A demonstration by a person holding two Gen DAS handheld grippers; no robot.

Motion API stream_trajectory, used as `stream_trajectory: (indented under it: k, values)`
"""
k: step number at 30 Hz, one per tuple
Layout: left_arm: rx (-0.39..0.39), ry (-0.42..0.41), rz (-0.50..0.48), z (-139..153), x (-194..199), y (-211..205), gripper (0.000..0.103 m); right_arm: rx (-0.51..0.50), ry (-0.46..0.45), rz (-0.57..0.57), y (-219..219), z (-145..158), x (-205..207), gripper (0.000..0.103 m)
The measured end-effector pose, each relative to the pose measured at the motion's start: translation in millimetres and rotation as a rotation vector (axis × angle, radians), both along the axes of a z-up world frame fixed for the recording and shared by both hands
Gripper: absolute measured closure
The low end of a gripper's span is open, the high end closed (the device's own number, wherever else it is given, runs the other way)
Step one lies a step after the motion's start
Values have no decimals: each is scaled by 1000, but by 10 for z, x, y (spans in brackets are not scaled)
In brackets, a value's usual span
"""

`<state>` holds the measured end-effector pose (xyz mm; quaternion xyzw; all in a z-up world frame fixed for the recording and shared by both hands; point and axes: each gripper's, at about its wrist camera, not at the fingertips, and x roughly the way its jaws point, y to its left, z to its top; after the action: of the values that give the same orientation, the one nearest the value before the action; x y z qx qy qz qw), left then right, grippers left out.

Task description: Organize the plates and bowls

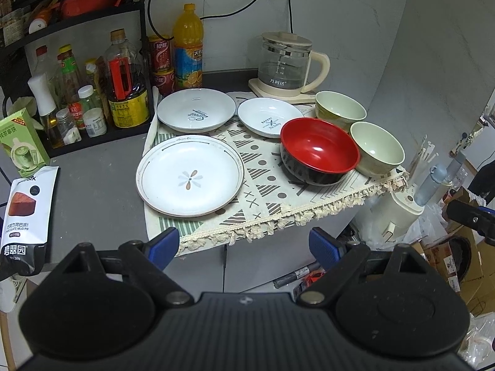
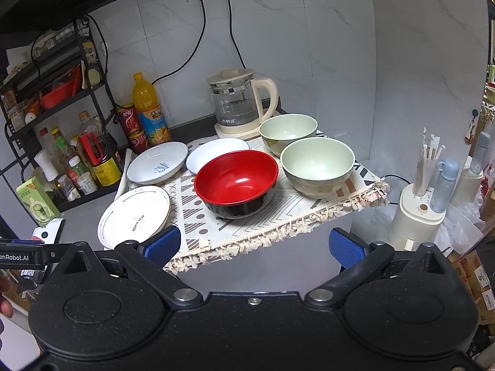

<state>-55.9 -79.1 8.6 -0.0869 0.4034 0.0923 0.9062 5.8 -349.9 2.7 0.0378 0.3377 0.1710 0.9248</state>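
Left gripper (image 1: 244, 247) and right gripper (image 2: 253, 245) both hang with jaws spread wide and nothing between them, short of the fringed cloth (image 1: 269, 191). On the cloth, a flowered plate (image 1: 189, 175) lies at nine o'clock, two white plates (image 1: 196, 109) at eleven, a red bowl (image 2: 236, 182) at centre and two green bowls (image 2: 317, 167) at two. A kettle (image 2: 241, 105) stands at twelve against the grey wall.

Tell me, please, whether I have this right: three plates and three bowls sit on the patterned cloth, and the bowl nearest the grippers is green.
Not quite: the nearest bowl is red inside and black outside, as the right wrist view shows. The two green bowls sit behind it. The rest stands: three plates and three bowls on the cloth.
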Motion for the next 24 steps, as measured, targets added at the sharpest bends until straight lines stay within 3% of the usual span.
stream_trajectory:
  k: [13,24]
  values:
    - [23,3,-7,57,111,-140,14,-22,2,-14,-36,-11,121,0]
    - [-9,32,-57,-124,692,-241,14,-16,21,-64,-112,-114,471,0]
